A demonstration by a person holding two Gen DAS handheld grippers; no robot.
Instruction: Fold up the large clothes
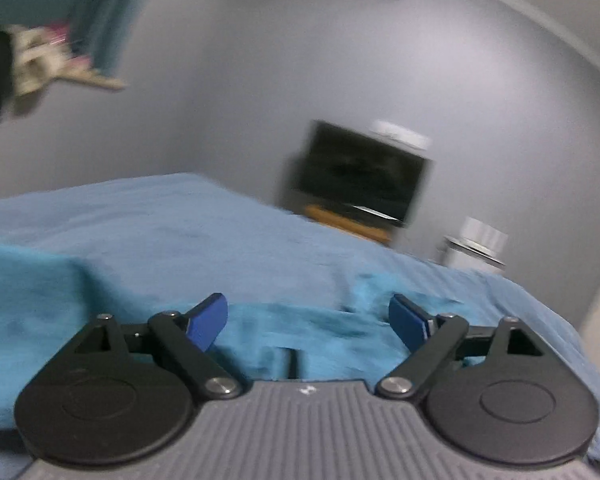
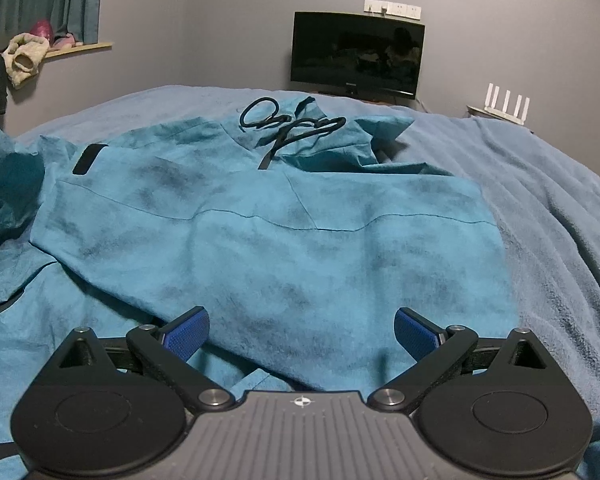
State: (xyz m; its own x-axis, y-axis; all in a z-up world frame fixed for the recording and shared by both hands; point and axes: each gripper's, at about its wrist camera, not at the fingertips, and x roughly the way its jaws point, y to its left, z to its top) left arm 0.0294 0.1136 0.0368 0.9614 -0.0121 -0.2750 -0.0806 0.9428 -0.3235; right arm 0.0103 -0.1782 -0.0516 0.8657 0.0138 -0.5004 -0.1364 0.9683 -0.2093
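Right wrist: teal garment (image 2: 268,240) spread on bed (image 2: 560,208).

The left wrist view is smeared by motion: the monitor (image 1: 364,176) beyond the bed (image 1: 180,216) is a dark blur, and the white thing (image 1: 480,246) beside the monitor cannot be made out. The teal garment (image 2: 260,240) runs off the left edge in the right wrist view, its near hem hidden behind the right gripper (image 2: 302,334).
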